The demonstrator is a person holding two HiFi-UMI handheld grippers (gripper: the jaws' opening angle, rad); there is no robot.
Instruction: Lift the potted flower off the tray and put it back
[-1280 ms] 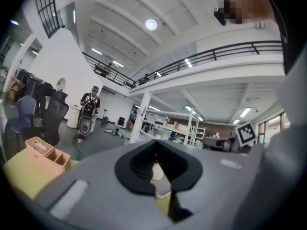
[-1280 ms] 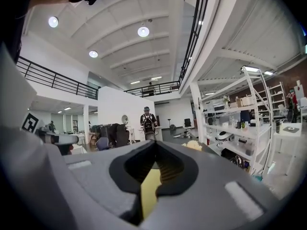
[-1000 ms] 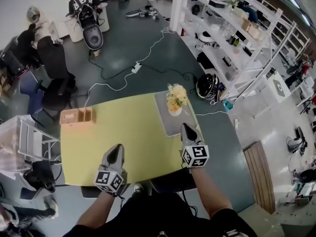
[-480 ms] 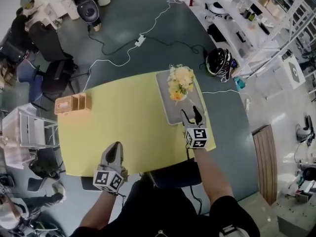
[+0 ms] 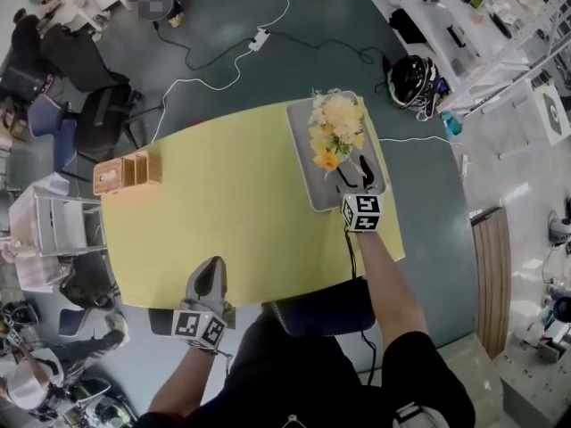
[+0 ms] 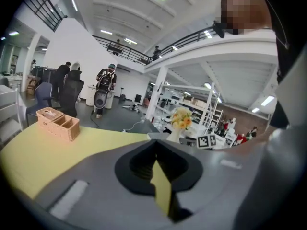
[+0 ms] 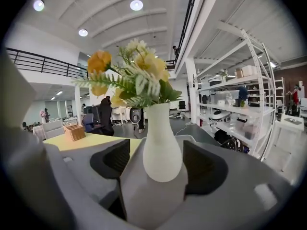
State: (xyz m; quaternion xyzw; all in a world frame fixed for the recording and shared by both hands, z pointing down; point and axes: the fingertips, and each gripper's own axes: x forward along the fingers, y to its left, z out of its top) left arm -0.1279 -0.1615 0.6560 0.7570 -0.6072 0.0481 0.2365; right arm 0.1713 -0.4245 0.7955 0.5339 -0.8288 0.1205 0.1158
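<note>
The potted flower [image 5: 335,127], yellow and cream blooms in a white vase [image 7: 162,145], stands on the grey tray [image 5: 308,190] at the right end of the yellow table [image 5: 223,212]. My right gripper [image 5: 353,175] reaches over the tray's near end. Its jaws are opening, one on each side of the vase, and a gap shows on both sides. The pads [image 7: 112,159] do not touch it. My left gripper [image 5: 211,279] hovers at the table's near edge, shut and empty, far from the tray. In the left gripper view the flower [image 6: 182,121] is small and distant.
A wicker box [image 5: 125,172] sits at the table's far left corner. A dark chair [image 5: 312,310] stands under the near edge. White cables [image 5: 223,69] and a helmet [image 5: 417,80] lie on the floor beyond; shelving stands at the right.
My right gripper went from shut over the table's near edge forward onto the tray, its jaws spreading around the vase. The left gripper sank slightly and stayed shut.
</note>
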